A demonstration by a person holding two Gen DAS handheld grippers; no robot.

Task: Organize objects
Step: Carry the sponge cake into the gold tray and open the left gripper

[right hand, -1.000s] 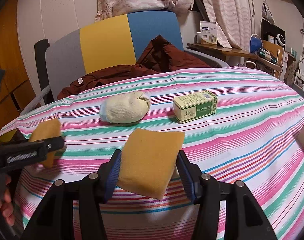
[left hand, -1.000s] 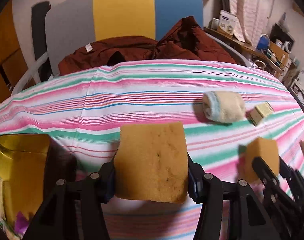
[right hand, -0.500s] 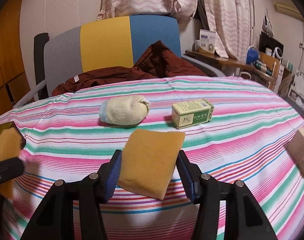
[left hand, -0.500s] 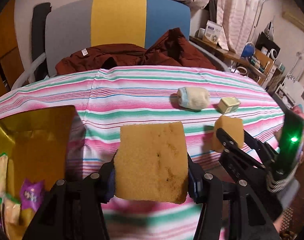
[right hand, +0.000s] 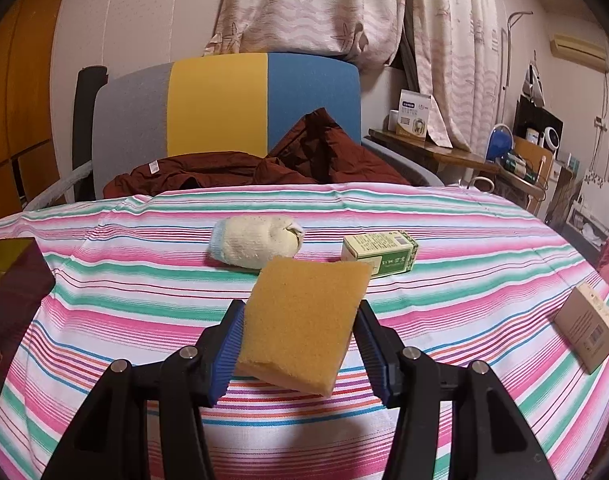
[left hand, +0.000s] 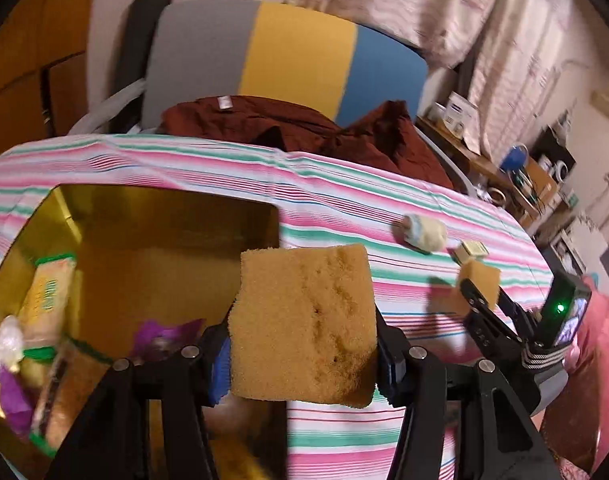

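Clamped in the left gripper (left hand: pixel 302 354), a thick yellow sponge (left hand: pixel 304 324), blue pads pressing both side edges at centre frame of the left wrist view, upper half of the block standing free above the jaws. Directly behind and to the left, a gold-lined box (left hand: pixel 160 208), open-topped, filling the left half of that frame, with a green-and-yellow packet (left hand: pixel 50 284) leaning at its left wall and purple wrappers (left hand: pixel 164 330) near the bottom; probably the drop point. Best carried further left until the whole block sits over bare gold floor, clear of the near right wall, then lowered inside before letting go, since a light, springy block likely bounces off a rim. Worth aiming for the empty centre rather than the cluttered left corner. In the right wrist view, likewise pinched by the right gripper (right hand: pixel 298 346), a thinner yellow sponge (right hand: pixel 304 320), tilted, lower centre of frame, above the striped tablecloth (right hand: pixel 464 292). Sensible to hold this one back, lower right of the left view, until the box mouth is free. Beyond it, upper centre: a rolled cream sock (right hand: pixel 256 246) and a small green carton (right hand: pixel 380 252) side by side, apart; a brown cardboard box (right hand: pixel 588 328) at right edge.
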